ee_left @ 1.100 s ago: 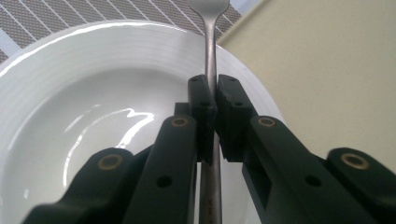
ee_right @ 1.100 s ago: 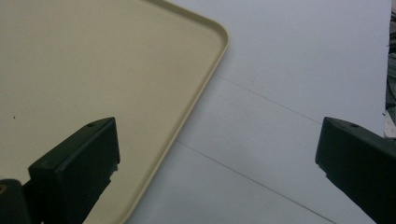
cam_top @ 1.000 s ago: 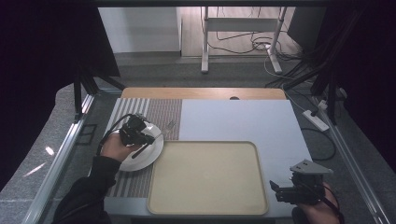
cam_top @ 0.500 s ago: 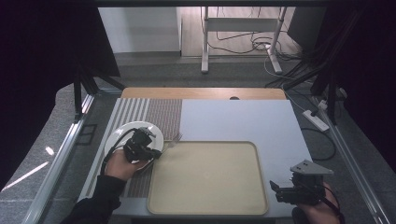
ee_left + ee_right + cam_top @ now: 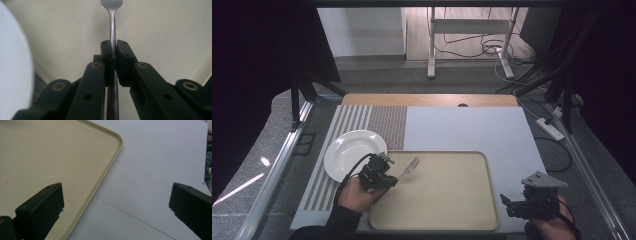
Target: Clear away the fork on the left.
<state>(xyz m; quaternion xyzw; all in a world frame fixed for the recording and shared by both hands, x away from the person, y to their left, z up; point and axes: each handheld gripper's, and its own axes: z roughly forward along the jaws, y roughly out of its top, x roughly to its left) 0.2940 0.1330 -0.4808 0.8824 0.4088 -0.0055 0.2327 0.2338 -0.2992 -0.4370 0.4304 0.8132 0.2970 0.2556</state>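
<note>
A metal fork (image 5: pixel 409 168) (image 5: pixel 113 30) is clamped by its handle in my left gripper (image 5: pixel 390 176) (image 5: pixel 115 47), which is shut on it. Its tines point away over the left part of the beige tray (image 5: pixel 447 220) (image 5: pixel 160 30). A white plate (image 5: pixel 349 150) (image 5: pixel 12 62) lies on the striped mat just left of the tray. My right gripper (image 5: pixel 507 202) (image 5: pixel 116 202) stands open, nothing between its jaws, above the tray's near right corner (image 5: pixel 75 170) and the white table top.
A striped placemat (image 5: pixel 377 120) covers the table's left part, a white sheet (image 5: pixel 472 130) (image 5: pixel 160 157) the right. Metal frame rails (image 5: pixel 272 190) run along both sides. A power strip (image 5: pixel 550 128) and cables lie past the right edge.
My left gripper has carried the fork from over the plate to the right and nearer, onto the tray's left edge. The plate now lies uncovered. The right gripper has stayed put.
</note>
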